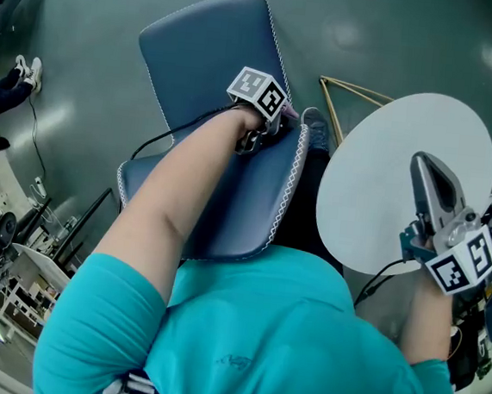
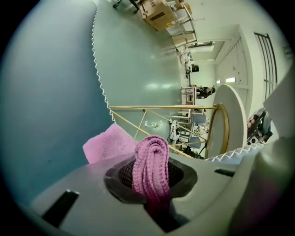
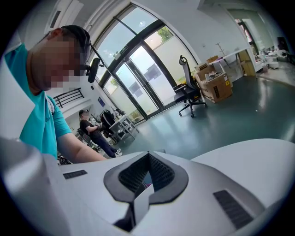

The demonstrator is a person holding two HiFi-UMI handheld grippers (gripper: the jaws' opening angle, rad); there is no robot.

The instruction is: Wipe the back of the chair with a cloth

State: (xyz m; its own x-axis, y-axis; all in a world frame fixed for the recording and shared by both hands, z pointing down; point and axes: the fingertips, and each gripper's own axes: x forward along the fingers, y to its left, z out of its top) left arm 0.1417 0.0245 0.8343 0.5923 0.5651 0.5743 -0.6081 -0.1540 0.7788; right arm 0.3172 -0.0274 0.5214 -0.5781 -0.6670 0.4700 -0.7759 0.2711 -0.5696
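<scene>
The head view shows the full layout. The blue chair [image 1: 208, 50], edged in white zigzag stitching, stands below the person. The left gripper [image 1: 281, 122] is at the chair's stitched right edge, and the right gripper [image 1: 424, 166] hangs over a round white table [image 1: 379, 161] to the right of the chair.

Only the left gripper view shows the grip itself. The jaws are clamped on a bunched fold of the cloth [image 2: 150, 161], whose free end lies just beside the chair's blue upholstery [image 2: 46, 92]. Contact with the upholstery cannot be confirmed. In the head view only a small pink corner of the cloth [image 1: 290, 114] shows.

The right gripper view shows that gripper's [image 3: 147, 175] jaws pressed together at the tips with nothing held.

The cloth is pink with a ribbed knit texture at the fold and a softer nap on the free end.

The floor [image 1: 399, 42] around the chair is glossy grey-green. Beyond the chair, the right gripper view shows tall arched windows [image 3: 138, 78], an office chair [image 3: 188, 94] and cardboard boxes [image 3: 216, 87]
</scene>
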